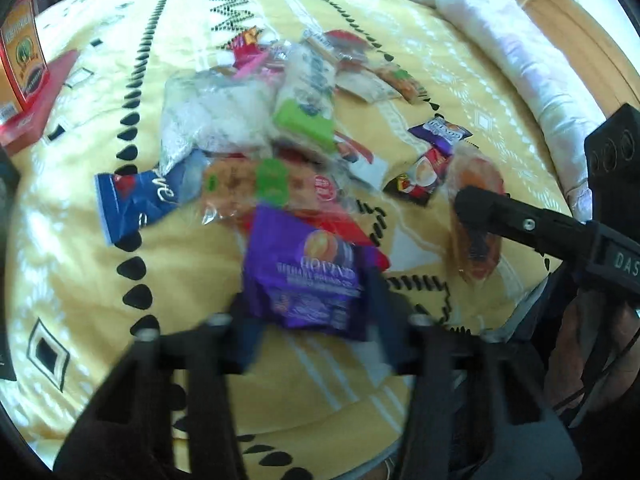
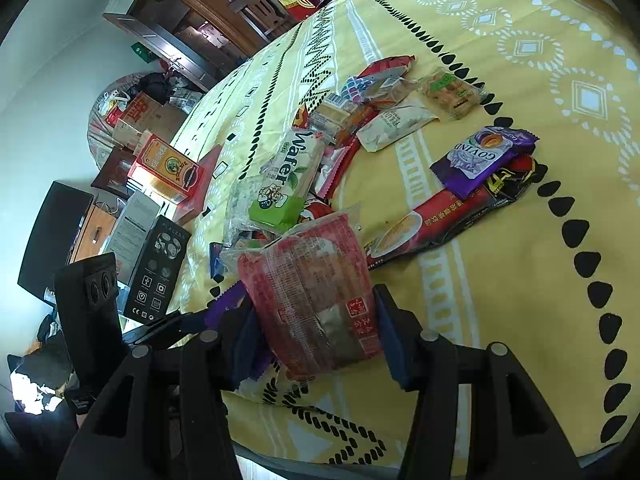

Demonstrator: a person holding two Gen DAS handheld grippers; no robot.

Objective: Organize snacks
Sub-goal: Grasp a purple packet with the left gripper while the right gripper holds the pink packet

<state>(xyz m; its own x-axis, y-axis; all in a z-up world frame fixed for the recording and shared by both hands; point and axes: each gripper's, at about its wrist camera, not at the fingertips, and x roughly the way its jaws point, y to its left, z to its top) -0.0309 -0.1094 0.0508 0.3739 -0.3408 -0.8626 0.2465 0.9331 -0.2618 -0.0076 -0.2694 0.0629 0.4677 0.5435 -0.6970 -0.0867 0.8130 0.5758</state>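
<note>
A heap of snack packets lies on a yellow patterned bedspread (image 1: 80, 280). My left gripper (image 1: 312, 312) is shut on a purple snack packet (image 1: 308, 280) and holds it above the bedspread at the near edge of the heap. My right gripper (image 2: 316, 332) is shut on a clear packet with red print (image 2: 316, 292); this packet also shows in the left wrist view (image 1: 476, 220), at the right. A green-ended wafer pack (image 2: 288, 176) lies mid-heap. Another purple packet (image 2: 484, 156) rests on a long red sachet strip (image 2: 432, 224).
A red and orange box (image 2: 168, 168) stands at the bed's left edge beside a black box (image 2: 158, 272) and a white one. A white pillow (image 1: 500, 40) lies along the far right. A blue packet (image 1: 132, 204) sits left of the heap. Furniture stands beyond the bed.
</note>
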